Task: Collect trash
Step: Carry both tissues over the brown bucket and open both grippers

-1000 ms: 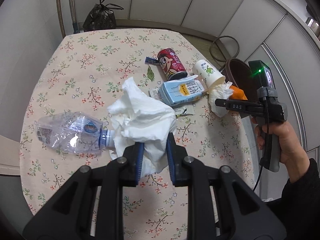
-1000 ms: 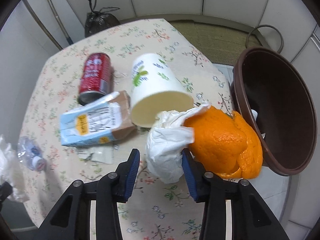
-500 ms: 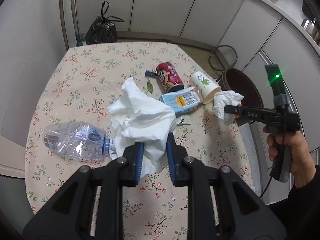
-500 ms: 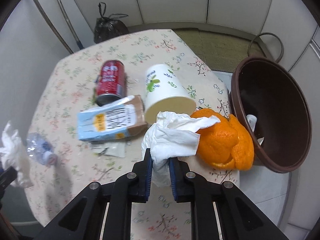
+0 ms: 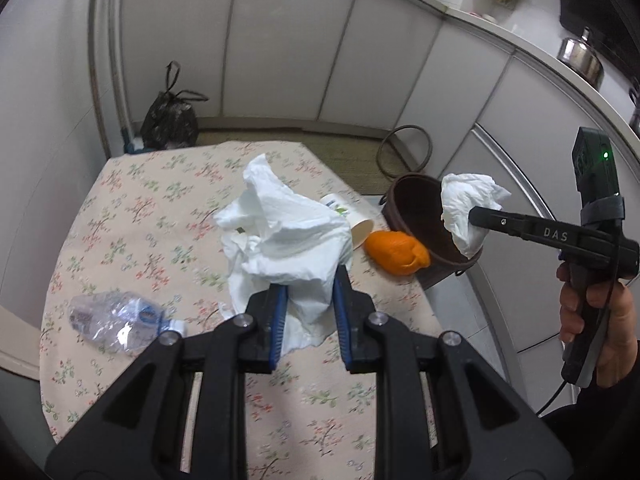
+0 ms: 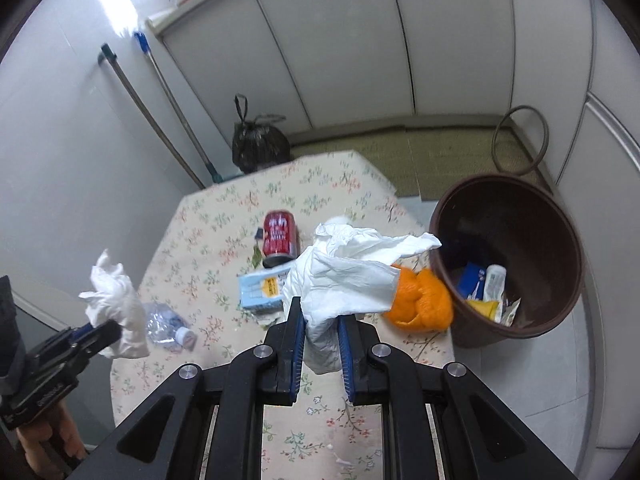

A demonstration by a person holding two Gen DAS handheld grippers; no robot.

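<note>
My left gripper (image 5: pixel 308 292) is shut on a big crumpled white tissue (image 5: pixel 288 232), held above the flowered table (image 5: pixel 140 220). My right gripper (image 6: pixel 320 320) is shut on a smaller white tissue (image 6: pixel 348 276), raised near the brown bin (image 6: pixel 560 240) that stands beyond the table's right edge. On the table lie an orange peel (image 6: pixel 424 300), a red can (image 6: pixel 280 236), a blue carton (image 6: pixel 260 290), a crushed plastic bottle (image 5: pixel 116 320) and a paper cup (image 5: pixel 356 224). The bin holds some packaging.
A tied black rubbish bag (image 5: pixel 170 120) sits on the floor behind the table. Mop handles (image 6: pixel 152 120) lean on the left wall. White cabinets run along the back and right. A wire ring (image 6: pixel 520 140) stands on the mat behind the bin.
The right gripper shut on its tissue, then lifted it off the table beside the peel. The left gripper also rose with its tissue, away from the bottle.
</note>
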